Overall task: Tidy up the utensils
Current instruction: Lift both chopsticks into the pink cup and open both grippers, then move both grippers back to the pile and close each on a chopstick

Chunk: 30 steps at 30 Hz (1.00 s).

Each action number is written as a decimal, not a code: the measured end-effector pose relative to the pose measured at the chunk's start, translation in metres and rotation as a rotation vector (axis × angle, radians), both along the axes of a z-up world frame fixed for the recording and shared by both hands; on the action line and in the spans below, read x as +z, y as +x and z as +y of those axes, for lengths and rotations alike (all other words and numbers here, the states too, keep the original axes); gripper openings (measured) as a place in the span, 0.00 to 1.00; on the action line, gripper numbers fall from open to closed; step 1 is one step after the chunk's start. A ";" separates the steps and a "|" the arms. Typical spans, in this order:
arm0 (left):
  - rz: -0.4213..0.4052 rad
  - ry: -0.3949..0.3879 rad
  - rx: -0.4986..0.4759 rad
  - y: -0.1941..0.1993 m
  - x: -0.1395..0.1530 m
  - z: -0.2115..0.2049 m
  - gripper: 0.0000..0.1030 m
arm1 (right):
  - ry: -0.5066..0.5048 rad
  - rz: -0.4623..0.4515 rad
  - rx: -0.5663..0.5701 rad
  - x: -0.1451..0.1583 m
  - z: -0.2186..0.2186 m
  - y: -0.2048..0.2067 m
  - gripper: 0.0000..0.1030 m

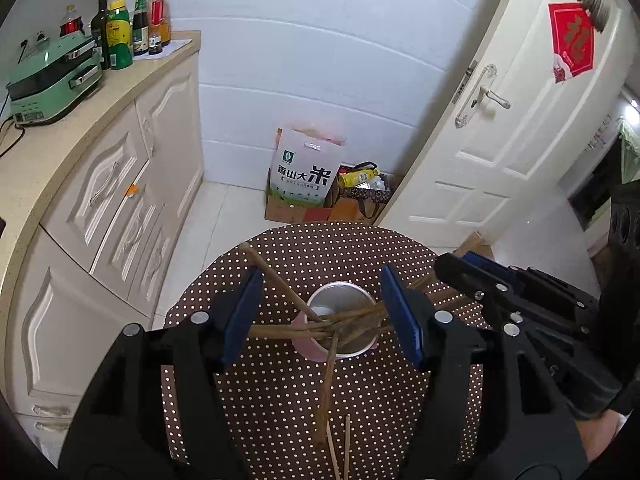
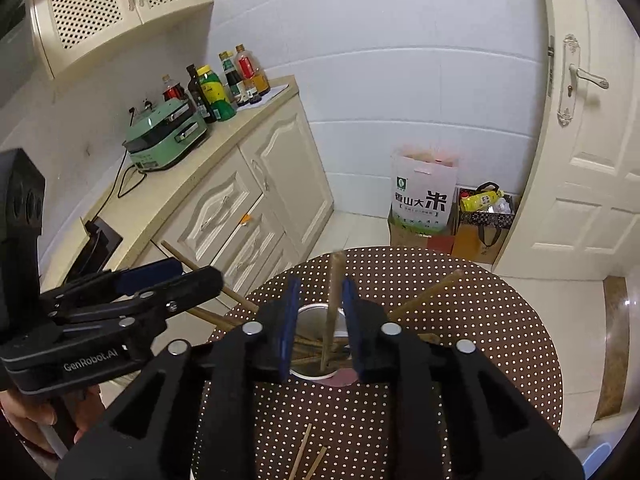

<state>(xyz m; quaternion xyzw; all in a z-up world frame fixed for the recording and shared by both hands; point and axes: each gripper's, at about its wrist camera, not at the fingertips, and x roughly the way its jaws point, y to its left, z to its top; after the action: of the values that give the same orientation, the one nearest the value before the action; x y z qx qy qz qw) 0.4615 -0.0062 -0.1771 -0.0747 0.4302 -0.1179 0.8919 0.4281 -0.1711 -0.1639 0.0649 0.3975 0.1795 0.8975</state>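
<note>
A pink cup (image 1: 310, 350) with a shiny metal inside stands on the round dotted table (image 1: 280, 408). Several brown chopsticks (image 1: 352, 322) lean in it at all angles. My left gripper (image 1: 322, 316) hangs open and wide above the cup, with one chopstick (image 1: 272, 276) slanting past its left pad. In the right wrist view my right gripper (image 2: 321, 328) is narrowly open over the cup (image 2: 340, 378). An upright chopstick (image 2: 334, 300) stands between its pads, clear of the left one. Each gripper shows in the other's view: left gripper (image 2: 180, 276), right gripper (image 1: 456, 266).
Two thin, pale sticks (image 1: 346, 448) lie on the table's near side. A cream cabinet (image 1: 120, 184) to the left carries a green appliance (image 1: 52, 80) and several bottles (image 1: 120, 32). A rice bag (image 1: 304, 172) and boxes stand on the floor beside a white door (image 1: 500, 128).
</note>
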 end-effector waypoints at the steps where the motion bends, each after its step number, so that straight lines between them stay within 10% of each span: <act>1: -0.002 -0.007 0.003 -0.002 0.001 0.002 0.59 | 0.005 -0.002 -0.005 0.001 -0.002 -0.001 0.23; 30: 0.000 -0.050 0.185 -0.083 -0.029 0.061 0.61 | 0.072 0.032 -0.079 -0.004 -0.030 -0.066 0.25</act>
<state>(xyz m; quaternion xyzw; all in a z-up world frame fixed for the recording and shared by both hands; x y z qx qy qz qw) 0.3782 0.0544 -0.2058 -0.1362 0.4186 -0.0457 0.8967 0.3621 -0.2015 -0.1678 0.1155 0.4024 0.1570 0.8945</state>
